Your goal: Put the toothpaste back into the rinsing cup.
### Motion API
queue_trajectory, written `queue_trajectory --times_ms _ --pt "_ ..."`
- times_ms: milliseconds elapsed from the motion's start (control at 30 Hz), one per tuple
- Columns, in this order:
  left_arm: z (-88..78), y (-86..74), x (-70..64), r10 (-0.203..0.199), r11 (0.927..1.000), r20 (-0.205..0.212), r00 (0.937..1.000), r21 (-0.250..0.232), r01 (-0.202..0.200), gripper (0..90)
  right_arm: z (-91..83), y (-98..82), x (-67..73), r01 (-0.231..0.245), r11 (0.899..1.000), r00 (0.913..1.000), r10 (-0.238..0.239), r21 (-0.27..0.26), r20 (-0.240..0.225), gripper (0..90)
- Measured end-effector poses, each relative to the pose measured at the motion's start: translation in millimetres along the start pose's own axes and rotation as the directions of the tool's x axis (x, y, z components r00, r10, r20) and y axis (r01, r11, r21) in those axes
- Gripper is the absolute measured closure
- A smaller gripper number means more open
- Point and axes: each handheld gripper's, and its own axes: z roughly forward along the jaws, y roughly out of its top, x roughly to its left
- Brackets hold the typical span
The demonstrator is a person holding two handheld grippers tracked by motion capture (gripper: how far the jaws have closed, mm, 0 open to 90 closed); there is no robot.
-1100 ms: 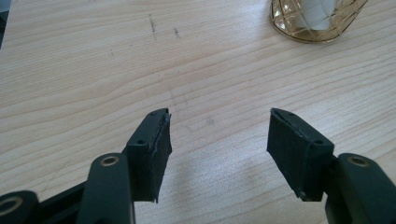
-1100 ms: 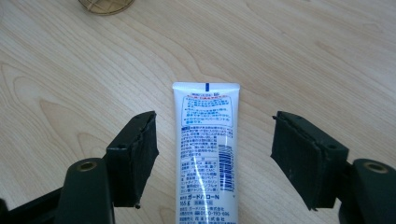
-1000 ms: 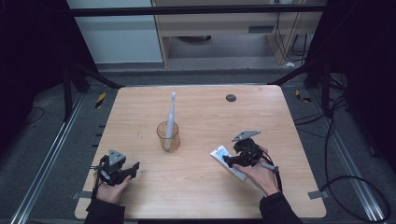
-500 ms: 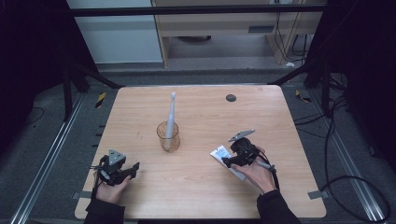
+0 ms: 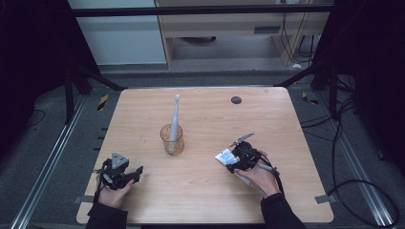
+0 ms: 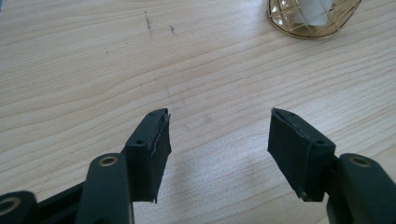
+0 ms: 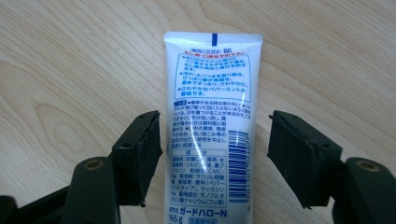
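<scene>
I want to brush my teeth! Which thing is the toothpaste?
Look at the wooden table, on its right side. The toothpaste tube lies flat between the open right tongs: white, with blue writing and a barcode.

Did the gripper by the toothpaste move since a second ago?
Hardly. The right gripper sits at the toothpaste tube, as far from the glass cup as before.

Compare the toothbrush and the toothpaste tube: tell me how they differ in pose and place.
The toothbrush stands nearly upright in the cup, head up; the toothpaste tube lies flat on the table. The toothbrush stands away from both grippers; the tube lies between the open jaws of the right gripper, not yet clamped. Both are mostly white.
</scene>
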Motion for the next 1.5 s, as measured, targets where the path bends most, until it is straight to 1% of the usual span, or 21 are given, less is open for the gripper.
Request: queue_trajectory --times_ms 167,433,733,867,1000,1100,1233,1500 --pt "0.7 -0.1 -0.3 0.000 1.0000 0.002 1.0000 0.003 0.000 38.0 0.8 0.6 -1.7 -0.021 1.000 0.9996 0.021 0.007 -0.018 34.9" --pt "1.4 0.0 -0.6 0.003 1.0000 0.006 1.0000 0.008 -0.003 37.9 8.0 1.9 -4.4 -0.020 0.999 0.9993 0.021 0.034 -0.031 36.8" --pt "2.0 -0.1 -0.6 0.004 0.9999 0.009 1.0000 0.013 -0.004 37.8 7.8 2.5 -6.4 -0.024 0.999 0.9977 0.027 0.049 -0.062 41.0" --pt "2.1 -0.1 -0.6 0.005 0.9999 0.011 0.9999 0.014 -0.005 37.8 7.9 2.8 -7.1 -0.018 0.998 0.9976 0.022 0.062 -0.065 41.1" --pt "1.9 -0.1 -0.7 0.003 0.9999 0.010 0.9999 0.012 -0.004 37.7 7.9 7.8 -5.5 -0.001 0.995 0.9983 0.007 0.100 -0.059 40.9" --pt "1.8 -0.1 -0.5 0.003 0.9999 0.010 0.9999 0.012 -0.003 37.7 8.5 10.9 -5.7 0.000 0.993 0.9982 0.007 0.121 -0.059 40.9" --pt "2.1 -0.1 -0.5 0.005 0.9999 0.012 0.9999 0.014 -0.005 37.7 9.3 11.1 -6.6 0.004 0.992 0.9979 0.004 0.127 -0.064 41.1" --pt "2.7 0.0 -1.1 0.007 0.9999 0.012 0.9999 0.015 -0.007 37.7 10.4 11.9 -7.1 -0.004 0.990 0.9970 0.015 0.142 -0.075 41.5"
